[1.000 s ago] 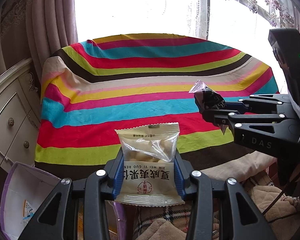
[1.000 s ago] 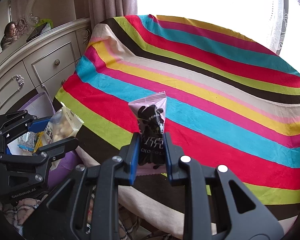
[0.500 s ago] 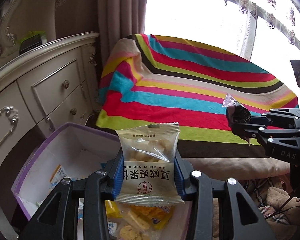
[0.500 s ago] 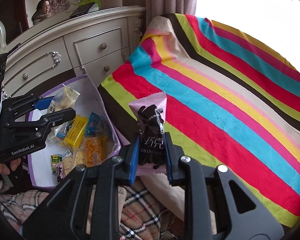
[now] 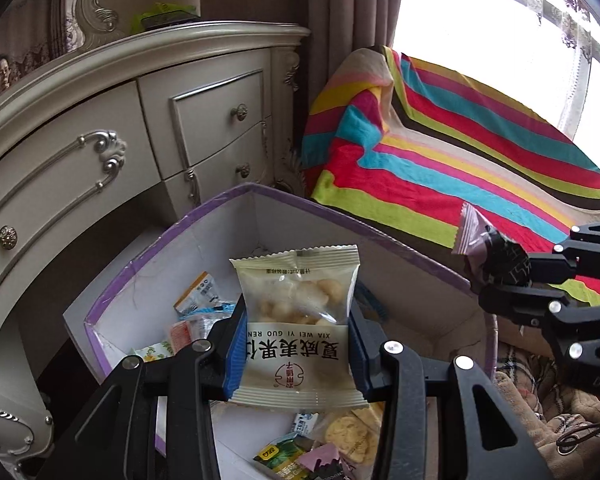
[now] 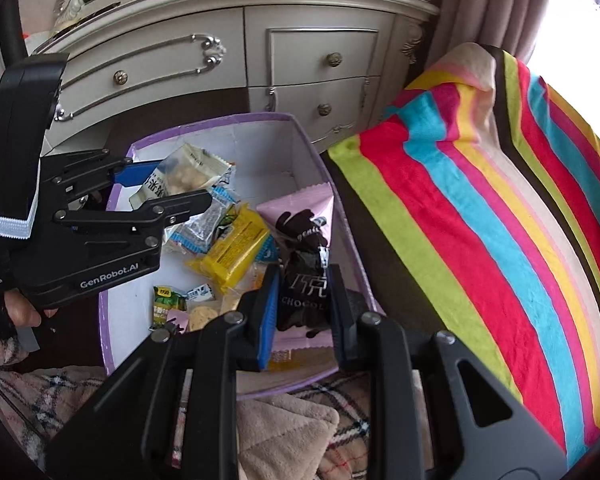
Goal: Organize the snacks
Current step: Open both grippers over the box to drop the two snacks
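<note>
My left gripper [image 5: 296, 352] is shut on a clear-and-white nut packet [image 5: 298, 324] held above a purple-rimmed white box [image 5: 332, 210]. In the right wrist view the same left gripper [image 6: 168, 196] hangs over the box's far left part with the nut packet [image 6: 180, 176] between its jaws. My right gripper [image 6: 304, 304] is shut on a pink-and-black chocolate packet [image 6: 304, 240], over the box's [image 6: 104, 320] near right side. That chocolate packet [image 5: 484, 248] shows at the right of the left wrist view. Several snack packets lie in the box, among them a yellow one [image 6: 232, 248].
A cream dresser [image 6: 260, 52] with drawers stands just behind the box. A striped blanket [image 6: 500, 208] covers the seat to the right. Plaid fabric [image 6: 300, 432] lies below the box. A hand [image 6: 24, 312] holds the left gripper's handle.
Both grippers have swung left from over the striped blanket to over the purple-rimmed box, each keeping its packet. The dresser and box have come into view.
</note>
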A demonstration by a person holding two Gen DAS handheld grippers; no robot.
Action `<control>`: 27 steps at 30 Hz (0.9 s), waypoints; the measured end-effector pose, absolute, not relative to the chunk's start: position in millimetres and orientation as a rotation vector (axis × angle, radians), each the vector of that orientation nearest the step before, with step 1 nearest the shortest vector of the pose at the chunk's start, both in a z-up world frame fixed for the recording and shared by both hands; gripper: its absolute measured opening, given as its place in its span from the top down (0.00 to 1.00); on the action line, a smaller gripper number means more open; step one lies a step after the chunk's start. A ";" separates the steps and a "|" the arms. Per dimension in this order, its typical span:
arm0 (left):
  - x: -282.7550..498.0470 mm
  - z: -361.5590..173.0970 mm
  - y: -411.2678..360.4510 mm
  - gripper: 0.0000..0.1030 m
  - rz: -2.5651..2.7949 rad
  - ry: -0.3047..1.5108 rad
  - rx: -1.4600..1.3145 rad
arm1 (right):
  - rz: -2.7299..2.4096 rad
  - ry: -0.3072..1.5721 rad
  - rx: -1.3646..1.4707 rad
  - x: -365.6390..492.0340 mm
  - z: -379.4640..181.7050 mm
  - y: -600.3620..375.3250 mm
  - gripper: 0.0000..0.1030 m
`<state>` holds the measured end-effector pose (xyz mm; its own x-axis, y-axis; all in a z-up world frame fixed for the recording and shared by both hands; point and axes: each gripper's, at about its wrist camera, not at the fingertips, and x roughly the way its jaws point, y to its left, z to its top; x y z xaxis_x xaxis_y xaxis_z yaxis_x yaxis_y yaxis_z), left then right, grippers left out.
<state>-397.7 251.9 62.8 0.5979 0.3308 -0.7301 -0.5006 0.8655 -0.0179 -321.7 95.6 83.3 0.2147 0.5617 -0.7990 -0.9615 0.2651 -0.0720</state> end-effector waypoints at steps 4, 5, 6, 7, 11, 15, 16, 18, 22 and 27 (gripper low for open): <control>-404.7 57.0 263.4 0.58 0.517 0.801 -0.251 | 1.208 0.739 -0.711 -339.4 73.9 111.8 0.74; -406.7 56.0 265.6 0.58 0.524 0.801 -0.255 | 1.215 0.738 -0.721 -341.7 72.0 113.7 0.74; -407.6 55.2 267.5 0.57 0.529 0.801 -0.258 | 1.221 0.737 -0.728 -343.6 70.6 115.1 0.74; -408.8 54.4 269.6 0.57 0.533 0.801 -0.264 | 1.226 0.738 -0.731 -344.5 69.9 115.8 0.74; -413.3 52.9 276.0 0.57 0.548 0.793 -0.279 | 1.232 0.742 -0.732 -346.6 69.3 117.7 0.74; -416.1 54.8 276.9 0.57 0.558 0.777 -0.286 | 1.242 0.743 -0.739 -349.9 69.2 120.1 0.74; -417.2 56.2 275.9 0.56 0.561 0.772 -0.286 | 1.247 0.742 -0.743 -351.1 68.5 119.3 0.74; -418.0 58.2 274.6 0.56 0.566 0.765 -0.280 | 1.251 0.740 -0.747 -352.0 68.2 119.5 0.74; -418.8 62.3 274.7 0.56 0.572 0.751 -0.276 | 1.252 0.737 -0.746 -351.3 69.3 118.9 0.74; -423.5 71.7 271.8 0.48 0.573 0.704 -0.274 | 1.276 0.739 -0.738 -352.5 72.1 117.5 0.73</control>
<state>-423.5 271.8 71.7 0.6178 0.4020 -0.6758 -0.5806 0.8128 -0.0474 -352.5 117.5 72.1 0.1379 0.5556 -0.8199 -0.9877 0.1383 -0.0724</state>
